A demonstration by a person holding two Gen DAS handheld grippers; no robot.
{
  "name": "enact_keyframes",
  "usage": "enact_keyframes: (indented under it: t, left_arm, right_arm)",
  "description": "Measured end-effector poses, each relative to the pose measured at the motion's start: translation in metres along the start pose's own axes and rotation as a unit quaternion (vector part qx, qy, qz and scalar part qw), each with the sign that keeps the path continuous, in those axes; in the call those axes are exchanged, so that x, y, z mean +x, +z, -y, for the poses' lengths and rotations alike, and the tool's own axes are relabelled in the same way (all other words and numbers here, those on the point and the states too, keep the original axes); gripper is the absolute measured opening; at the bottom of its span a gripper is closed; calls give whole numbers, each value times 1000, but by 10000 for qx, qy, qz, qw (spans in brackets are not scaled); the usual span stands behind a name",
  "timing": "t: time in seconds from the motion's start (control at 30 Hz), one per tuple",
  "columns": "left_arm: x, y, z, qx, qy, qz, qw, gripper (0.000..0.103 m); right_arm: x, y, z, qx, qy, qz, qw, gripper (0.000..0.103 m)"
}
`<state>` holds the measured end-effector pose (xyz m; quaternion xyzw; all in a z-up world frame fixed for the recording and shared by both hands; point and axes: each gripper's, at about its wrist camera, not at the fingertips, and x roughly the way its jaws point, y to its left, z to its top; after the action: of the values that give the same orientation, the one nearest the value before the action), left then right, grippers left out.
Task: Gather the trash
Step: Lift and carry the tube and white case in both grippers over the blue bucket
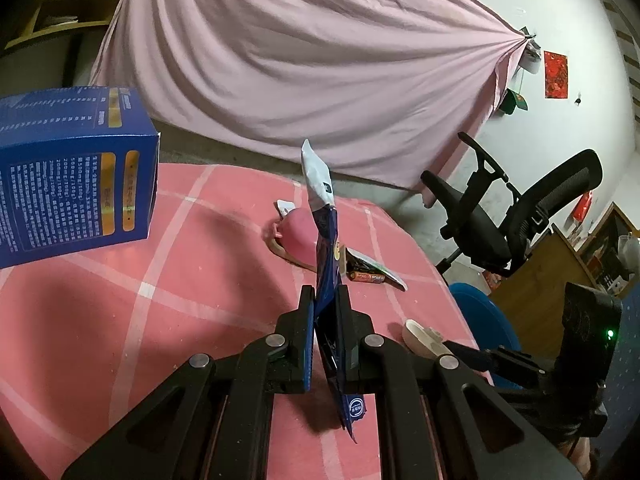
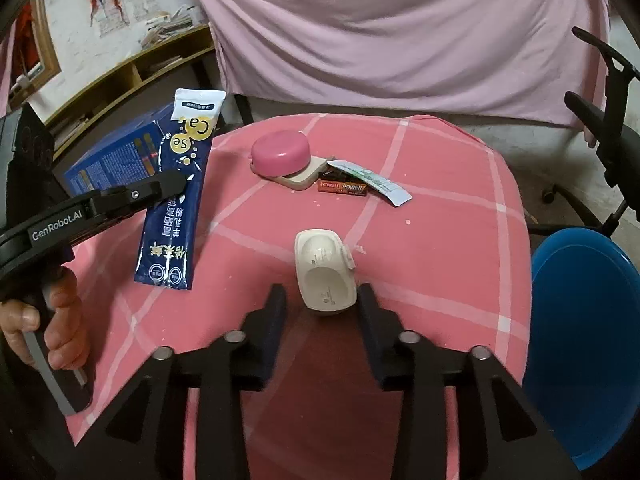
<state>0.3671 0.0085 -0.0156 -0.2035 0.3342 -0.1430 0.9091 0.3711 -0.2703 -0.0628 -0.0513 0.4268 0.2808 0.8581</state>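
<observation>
The left gripper (image 1: 325, 300) is clamped on a dark blue sachet wrapper (image 1: 326, 248), its 2 jaws pressed together on the flat foil. From the left wrist view the wrapper stands edge-on between the fingers, its white torn top rising above them and its lower end hanging below. From the right wrist view the same wrapper (image 2: 176, 196) hangs lifted above the left part of the table, printed face toward the camera, with yellow circles marked "Ca" and "Se". A hand (image 2: 48, 320) grips the handle of that tool at the lower left.

The right gripper (image 2: 322, 300) has its jaws apart, and no pad touches anything. A small white oval device (image 2: 325, 270) lies on the pink checked tablecloth (image 2: 440, 240) just ahead of the fingertips, partly between them.

Farther back on the cloth sits a round pink lidded case (image 2: 280, 154) on a beige base. Just beside it lie a red battery (image 2: 342, 188) labelled "POWER" and a pale torn wrapper strip (image 2: 380, 184), touching each other. A blue carton (image 1: 72, 172) stands at the left edge of the table. A blue plastic bin (image 2: 584, 340) sits beside the table on the right, below its edge. A black office chair (image 1: 520, 216) stands beyond, before a pink draped sheet (image 1: 300, 60).
</observation>
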Motion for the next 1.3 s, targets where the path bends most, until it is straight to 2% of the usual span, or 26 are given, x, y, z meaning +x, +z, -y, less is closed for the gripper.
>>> enact_keyframes:
  t: [0.23, 0.3, 0.33, 0.53, 0.7, 0.77, 0.9, 1.0, 1.13, 1.3]
  left_arm:
    - [0, 1, 1, 4, -9, -9, 10000, 7]
    - [-2, 1, 1, 37, -19, 17, 10000, 6]
    - [-3, 1, 2, 60, -25, 34, 10000, 6]
    - [-16, -6, 10, 236, -38, 263, 9994, 6]
    - [-35, -12, 29, 472, 37, 777, 9959, 5]
    - [-39, -14, 39, 553, 13, 944, 9940, 5]
    - [-48, -13, 76, 977, -92, 1324, 9863, 5]
    - [-53, -14, 107, 1253, -258, 1543, 9797, 5]
    - [-49, -19, 144, 1664, -358, 1715, 9704, 5]
    - [-35, -27, 185, 1968, -601, 1781, 9623, 5]
  right_arm:
    - [13, 13, 7, 186, 11, -34, 9998, 39]
    - [17, 15, 5, 158, -7, -72, 9998, 37]
    - [17, 14, 3, 117, -23, -84, 9999, 29]
    - [9, 11, -1, 12, -13, 84, 10000, 28]
    - [-16, 7, 2, 87, -61, 733, 9973, 28]
    - [-31, 4, 5, 135, -61, 1152, 9932, 28]
    - [-67, -4, 6, 41, -307, 2050, 9783, 29]
    - [-99, -13, 12, 39, -518, 2746, 9601, 29]
    - [-132, -24, 24, 146, -795, 3418, 9363, 29]
    - [-165, -42, 45, 372, -1116, 3918, 9125, 29]
